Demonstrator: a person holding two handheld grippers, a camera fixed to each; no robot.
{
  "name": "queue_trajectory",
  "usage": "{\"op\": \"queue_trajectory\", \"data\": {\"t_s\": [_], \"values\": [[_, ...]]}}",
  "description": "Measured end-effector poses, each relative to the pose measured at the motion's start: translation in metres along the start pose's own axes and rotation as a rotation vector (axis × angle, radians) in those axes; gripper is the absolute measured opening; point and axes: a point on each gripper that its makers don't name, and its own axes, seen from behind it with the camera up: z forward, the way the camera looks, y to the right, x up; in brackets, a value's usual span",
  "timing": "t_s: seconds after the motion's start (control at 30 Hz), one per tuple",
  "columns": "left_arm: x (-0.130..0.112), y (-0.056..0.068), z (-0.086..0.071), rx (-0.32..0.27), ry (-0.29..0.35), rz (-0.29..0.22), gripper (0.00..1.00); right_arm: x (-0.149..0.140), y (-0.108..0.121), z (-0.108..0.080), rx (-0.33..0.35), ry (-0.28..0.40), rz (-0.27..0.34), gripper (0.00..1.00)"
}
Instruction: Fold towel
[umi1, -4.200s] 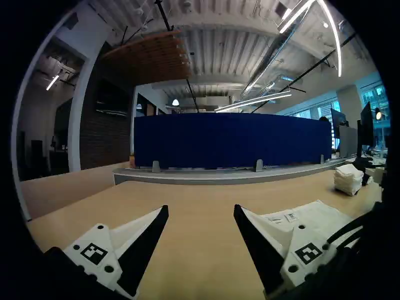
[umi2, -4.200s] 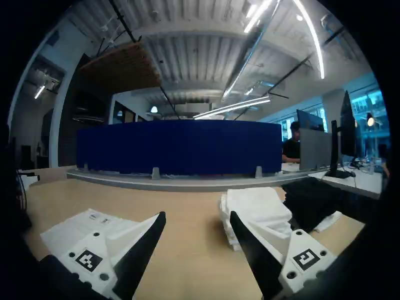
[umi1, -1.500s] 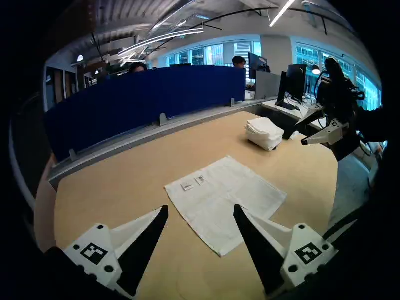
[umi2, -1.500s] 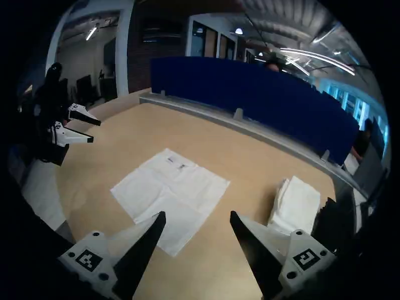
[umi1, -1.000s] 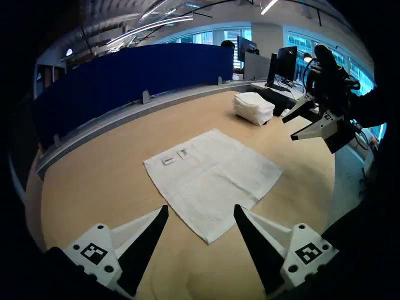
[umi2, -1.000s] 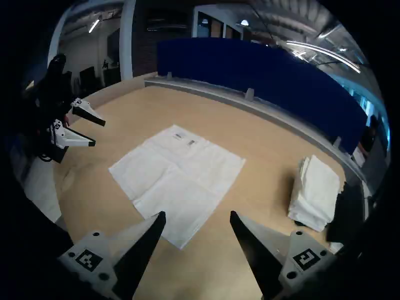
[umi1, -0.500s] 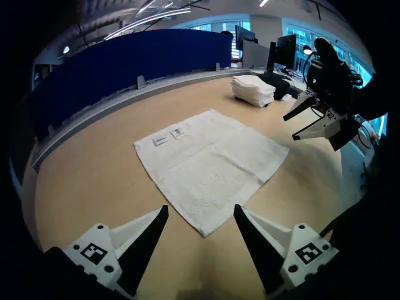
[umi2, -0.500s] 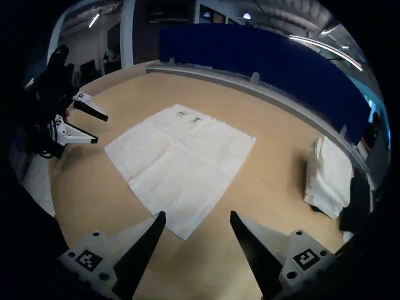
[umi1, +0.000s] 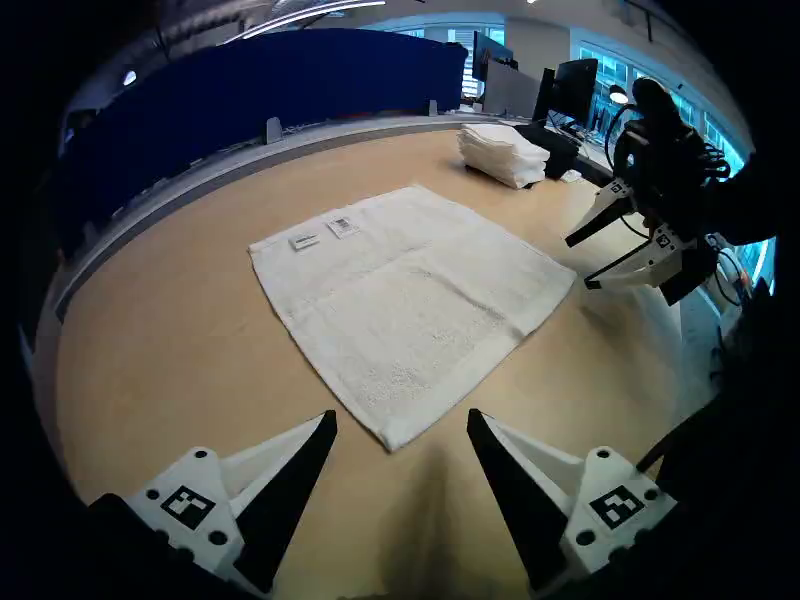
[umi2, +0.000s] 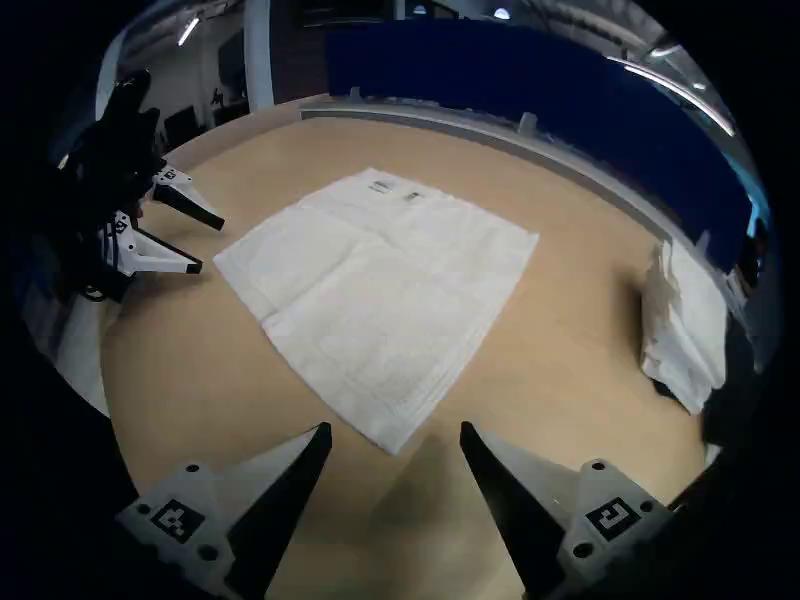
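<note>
Plainly, tabletop (umi1: 180, 320) shows round every towel (umi1: 400, 290) edge.

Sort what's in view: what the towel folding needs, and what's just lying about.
For the job:
flat white terry towel
left claw, open
right claw, open

Lying about:
stack of folded white towels
blue fabric divider screen
dark computer monitors

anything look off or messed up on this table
Nothing stands out. The towel lies flat and spread out on the table, and the stack of folded towels sits tidy beyond it. The left gripper and right gripper are open.
</note>
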Motion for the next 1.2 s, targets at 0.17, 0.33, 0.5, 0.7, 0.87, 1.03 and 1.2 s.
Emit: {"op": "queue_trajectory", "data": {"t_s": [0.17,0.33,0.5,0.7,0.87,1.03,1.2], "values": [[-0.008,0.002,0.001,-0.008,-0.051,-0.003,0.97,-0.003,0.000,0.000,0.002,-0.020,-0.003,0.96],[-0.015,0.000,0.002,0.002,-0.114,0.002,0.97,-0.004,0.001,0.000,0.008,-0.043,-0.008,0.89],[-0.018,-0.001,0.003,-0.004,-0.151,0.009,0.97,-0.004,0.002,0.001,0.013,-0.053,-0.004,0.86],[-0.021,-0.002,0.005,-0.010,-0.181,0.017,0.96,-0.007,0.004,0.004,0.013,-0.065,-0.002,0.81],[-0.022,-0.003,0.007,-0.007,-0.190,0.029,0.94,-0.008,0.002,0.006,0.021,-0.075,-0.010,0.72],[-0.021,-0.003,0.009,-0.004,-0.192,0.033,0.90,-0.008,0.001,0.010,0.022,-0.076,-0.012,0.49],[-0.020,-0.006,0.009,0.005,-0.197,0.033,0.78,-0.010,0.000,0.013,0.021,-0.078,-0.009,0.45]]}}
